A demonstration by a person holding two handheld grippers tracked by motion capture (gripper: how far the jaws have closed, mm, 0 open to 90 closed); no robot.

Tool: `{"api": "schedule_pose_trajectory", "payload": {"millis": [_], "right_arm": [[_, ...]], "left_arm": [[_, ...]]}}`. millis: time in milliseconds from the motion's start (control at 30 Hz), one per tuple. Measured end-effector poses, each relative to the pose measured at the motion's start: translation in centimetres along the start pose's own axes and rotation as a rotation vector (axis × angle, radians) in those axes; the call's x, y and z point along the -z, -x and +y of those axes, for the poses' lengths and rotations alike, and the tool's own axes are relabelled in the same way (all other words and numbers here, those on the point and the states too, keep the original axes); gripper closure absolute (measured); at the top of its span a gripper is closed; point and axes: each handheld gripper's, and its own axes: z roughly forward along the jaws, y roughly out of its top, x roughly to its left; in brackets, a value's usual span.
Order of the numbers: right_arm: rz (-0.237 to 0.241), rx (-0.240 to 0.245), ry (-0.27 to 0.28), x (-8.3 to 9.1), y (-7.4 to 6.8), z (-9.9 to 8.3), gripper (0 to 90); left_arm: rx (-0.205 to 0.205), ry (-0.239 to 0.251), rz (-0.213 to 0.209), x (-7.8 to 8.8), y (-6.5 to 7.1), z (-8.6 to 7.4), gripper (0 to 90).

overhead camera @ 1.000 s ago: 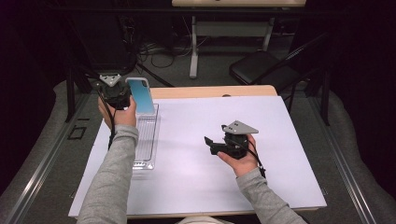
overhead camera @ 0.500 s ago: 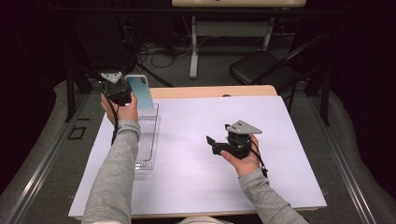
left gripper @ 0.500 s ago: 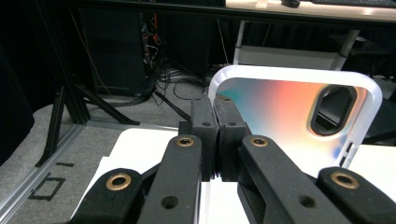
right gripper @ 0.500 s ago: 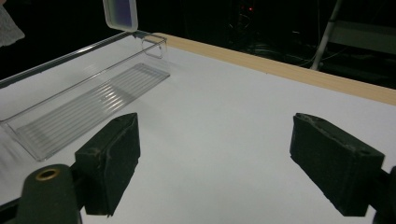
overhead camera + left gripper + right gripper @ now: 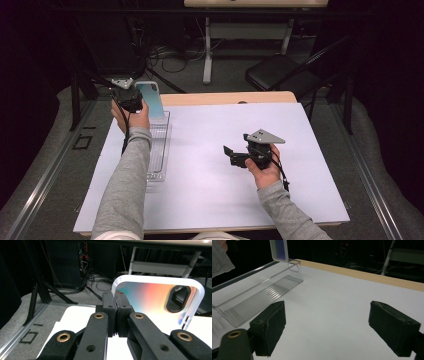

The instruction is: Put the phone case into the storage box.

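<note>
phone case (image 5: 155,298) sits pinched by its edge in the left gripper (image 5: 115,312), whose jaws are shut tight on it. it stands up tall out past the jaw tips, with the round-ended camera hole at the far end. seen from above, the case hangs over the far end of the clear plastic tray (image 5: 159,150), which lies just under and behind the gripper.

i think the step now is to put the case down into the tray. to do it well, keep the squeeze firm, line the case up with the long tray walls, and lower it slowly so its bottom edge goes inside and does not bump the rim. let go only when it rests on the ribbed floor.

right gripper (image 5: 239,155) waits well apart over the white table (image 5: 210,200). its jaws have just been opening, stand wide, and hold nothing.
</note>
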Motion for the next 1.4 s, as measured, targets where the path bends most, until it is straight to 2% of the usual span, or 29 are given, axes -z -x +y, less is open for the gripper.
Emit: {"api": "schedule_pose_trajectory", "payload": {"millis": [200, 333, 467, 667, 1067, 1400], "right_arm": [[-0.008, -0.007, -0.024, 0.2, 0.4, -0.2, 8.9], [0.009, -0.025, -0.024, 0.4, 0.6, -0.5, 6.1], [0.023, 0.012, -0.058, 0.5, 0.6, -0.8, 0.0], [0.022, 0.021, -0.057, 0.6, 0.5, -1.1, 0.0], [0.027, 0.016, -0.051, 0.5, 0.8, -1.6, 0.0], [0.034, 0.024, -0.056, 0.4, 0.7, -1.7, 0.0]], "left_arm": [[0.008, 0.005, 0.001, -0.7, 0.1, -0.4, 89.0], [0.007, 0.000, 0.014, -1.2, 0.1, -0.7, 89.0], [-0.004, 0.005, 0.025, -1.5, 0.4, -1.0, 89.0], [0.009, 0.006, 0.029, -2.0, 0.4, -1.4, 88.9], [0.003, -0.006, 0.033, -2.8, 0.6, -2.2, 88.9], [0.013, -0.019, 0.047, -3.5, 0.3, -3.8, 88.9]]}}
